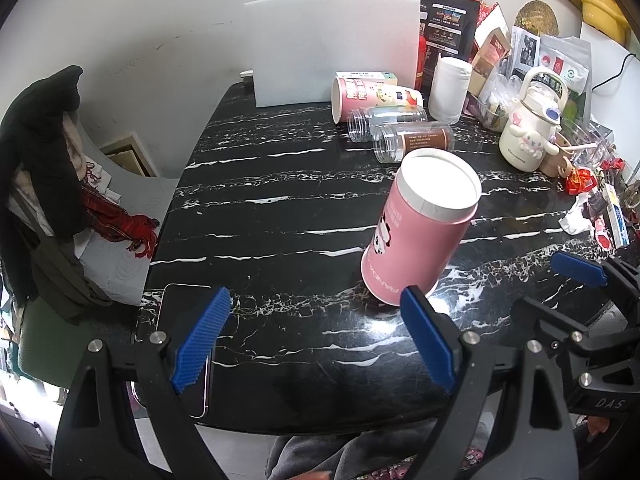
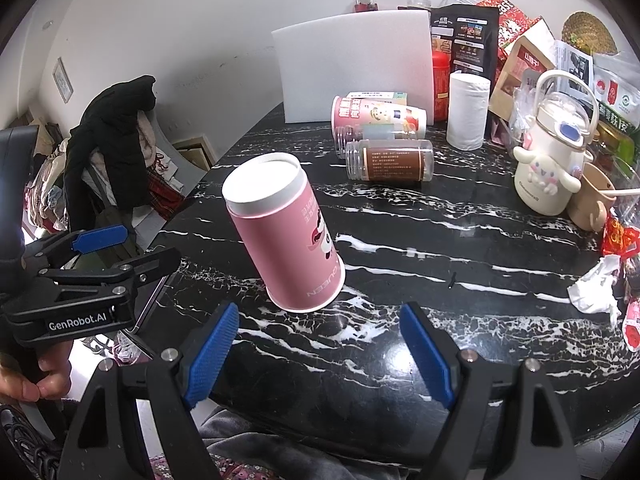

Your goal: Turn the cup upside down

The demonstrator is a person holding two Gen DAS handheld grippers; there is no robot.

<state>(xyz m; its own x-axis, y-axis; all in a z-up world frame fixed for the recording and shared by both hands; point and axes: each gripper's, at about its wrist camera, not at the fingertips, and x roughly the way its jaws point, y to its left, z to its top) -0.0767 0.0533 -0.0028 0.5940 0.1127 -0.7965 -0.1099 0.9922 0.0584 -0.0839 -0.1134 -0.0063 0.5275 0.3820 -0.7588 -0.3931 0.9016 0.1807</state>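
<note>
A pink paper cup (image 1: 416, 228) with a panda print stands upside down on the black marble table (image 1: 280, 216), white base up, printed text inverted. It also shows in the right wrist view (image 2: 288, 236). My left gripper (image 1: 316, 328) is open and empty, just in front of the cup, which sits by its right finger. My right gripper (image 2: 320, 344) is open and empty, a short way in front of the cup. The left gripper also shows at the left of the right wrist view (image 2: 116, 248).
A phone (image 1: 188, 344) lies at the table's near-left edge. Behind the cup lie another pink cup (image 1: 372, 98) and two clear jars (image 1: 412, 140). A white foam board (image 1: 332, 48), paper roll (image 1: 450, 88), cartoon kettle (image 1: 532, 128) and packets crowd the back right. A chair with clothes (image 1: 44, 184) stands left.
</note>
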